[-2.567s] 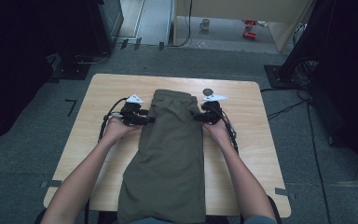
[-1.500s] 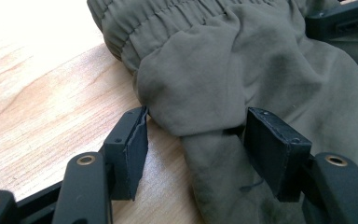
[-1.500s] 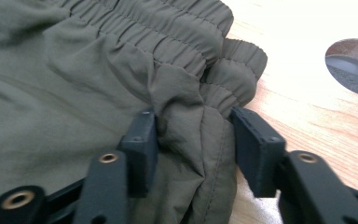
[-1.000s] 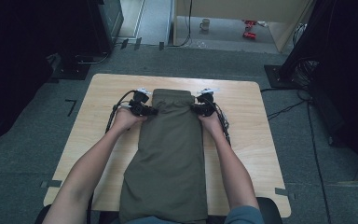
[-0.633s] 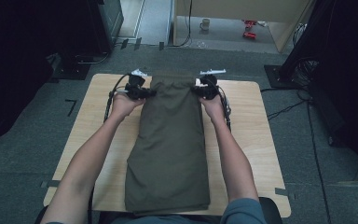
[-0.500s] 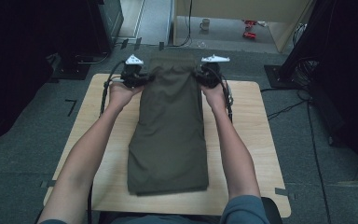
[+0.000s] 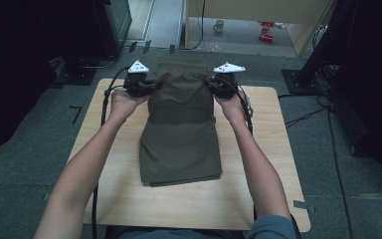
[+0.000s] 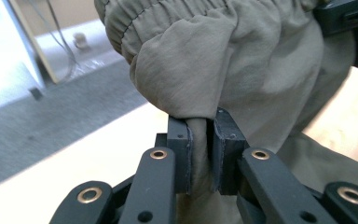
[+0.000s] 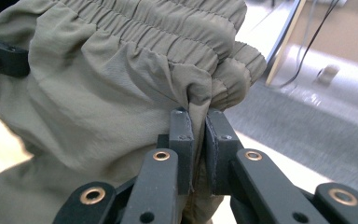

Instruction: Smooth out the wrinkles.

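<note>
An olive-green pair of trousers (image 7: 181, 129) with an elastic waistband hangs by its waist end above the far half of the wooden table (image 7: 273, 164); its lower end lies folded on the tabletop. My left gripper (image 7: 148, 88) is shut on the waistband's left edge, and the cloth (image 8: 223, 65) is pinched between its black pads (image 8: 179, 154). My right gripper (image 7: 215, 86) is shut on the waistband's right edge, with the gathered cloth (image 9: 121, 79) squeezed between its pads (image 9: 219, 154). Both hands hold the waist raised off the table.
Black cables (image 7: 102, 114) trail from both grippers over the table. Dark equipment (image 7: 114, 20) stands at the far left and a black stand (image 7: 328, 50) at the far right. A mug (image 7: 219, 25) and a red object (image 7: 266, 36) sit on the floor beyond.
Both grippers have risen and moved away from the person with the waistband in them. The trousers have slid up the table, and their near end now lies on the tabletop.
</note>
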A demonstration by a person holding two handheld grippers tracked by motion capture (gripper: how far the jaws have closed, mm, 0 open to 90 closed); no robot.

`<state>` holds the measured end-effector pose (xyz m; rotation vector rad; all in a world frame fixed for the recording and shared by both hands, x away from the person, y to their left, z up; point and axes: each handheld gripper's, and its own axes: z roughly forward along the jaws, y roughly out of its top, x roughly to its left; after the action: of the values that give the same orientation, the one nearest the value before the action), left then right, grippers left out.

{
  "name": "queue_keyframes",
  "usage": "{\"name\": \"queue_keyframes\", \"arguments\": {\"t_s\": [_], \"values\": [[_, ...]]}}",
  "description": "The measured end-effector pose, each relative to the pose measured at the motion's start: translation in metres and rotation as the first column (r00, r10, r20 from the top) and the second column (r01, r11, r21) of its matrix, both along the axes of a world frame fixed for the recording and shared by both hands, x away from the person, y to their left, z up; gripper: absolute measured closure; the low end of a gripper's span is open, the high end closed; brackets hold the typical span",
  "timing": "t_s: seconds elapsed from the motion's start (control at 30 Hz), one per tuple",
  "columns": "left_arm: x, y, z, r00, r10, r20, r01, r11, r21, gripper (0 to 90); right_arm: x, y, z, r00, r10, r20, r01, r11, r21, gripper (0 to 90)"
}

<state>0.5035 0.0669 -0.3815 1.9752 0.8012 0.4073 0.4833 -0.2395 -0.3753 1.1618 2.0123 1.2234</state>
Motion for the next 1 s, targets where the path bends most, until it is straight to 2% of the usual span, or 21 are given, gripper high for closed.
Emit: {"name": "queue_keyframes", "arguments": {"t_s": [0.13, 0.2, 0.27, 0.4, 0.47, 0.53, 0.6, 0.67, 0.73, 0.83, 0.93, 1.0], "values": [[-0.010, 0.001, -0.006, 0.9989, -0.026, -0.039, 0.026, 0.9996, 0.005, 81.1, -0.010, -0.007, -0.009, 0.9982, 0.033, -0.051, -0.032, 0.999, 0.017, 83.1], [-0.017, 0.001, -0.008, 0.9979, -0.037, -0.054, 0.038, 0.9992, 0.012, 81.1, -0.017, -0.008, -0.013, 0.9973, 0.043, -0.060, -0.042, 0.999, 0.016, 83.1], [-0.023, 0.000, -0.010, 0.9972, -0.050, -0.055, 0.051, 0.9984, 0.025, 81.1, -0.022, -0.009, -0.016, 0.9967, 0.048, -0.066, -0.047, 0.999, 0.016, 83.0], [-0.038, 0.002, -0.016, 0.9962, -0.065, -0.059, 0.066, 0.9977, 0.018, 81.0, -0.032, -0.012, -0.022, 0.9930, 0.071, -0.094, -0.070, 0.997, 0.022, 82.5], [-0.044, 0.003, -0.021, 0.9969, -0.065, -0.044, 0.067, 0.9964, 0.052, 80.9, -0.035, -0.012, -0.023, 0.9888, 0.083, -0.124, -0.081, 0.996, 0.023, 82.1], [-0.049, 0.005, -0.025, 0.9965, -0.065, -0.051, 0.068, 0.9966, 0.046, 80.9, -0.043, -0.010, -0.025, 0.9897, 0.098, -0.104, -0.097, 0.995, 0.017, 82.1], [-0.054, 0.008, -0.029, 0.9957, -0.061, -0.069, 0.064, 0.9972, 0.039, 80.8, -0.048, -0.008, -0.027, 0.9876, 0.105, -0.116, -0.106, 0.994, 0.002, 82.0], [-0.059, 0.008, -0.032, 0.9957, -0.064, -0.067, 0.068, 0.9963, 0.053, 80.8, -0.054, -0.007, -0.031, 0.9867, 0.118, -0.112, -0.118, 0.993, 0.007, 81.9], [-0.064, 0.008, -0.036, 0.9940, -0.067, -0.087, 0.072, 0.9956, 0.059, 80.7, -0.060, -0.006, -0.035, 0.9841, 0.121, -0.130, -0.121, 0.993, 0.007, 81.9], [-0.070, 0.010, -0.043, 0.9914, -0.072, -0.109, 0.078, 0.9959, 0.047, 80.7, -0.068, -0.006, -0.043, 0.9815, 0.131, -0.140, -0.131, 0.991, 0.007, 81.7], [-0.079, 0.010, -0.049, 0.9900, -0.082, -0.115, 0.088, 0.9950, 0.049, 80.5, -0.073, -0.009, -0.050, 0.9800, 0.139, -0.143, -0.135, 0.990, 0.032, 81.4], [-0.084, 0.009, -0.053, 0.9883, -0.085, -0.127, 0.092, 0.9947, 0.047, 80.3, -0.077, -0.010, -0.057, 0.9769, 0.140, -0.161, -0.134, 0.990, 0.047, 81.0]]}}
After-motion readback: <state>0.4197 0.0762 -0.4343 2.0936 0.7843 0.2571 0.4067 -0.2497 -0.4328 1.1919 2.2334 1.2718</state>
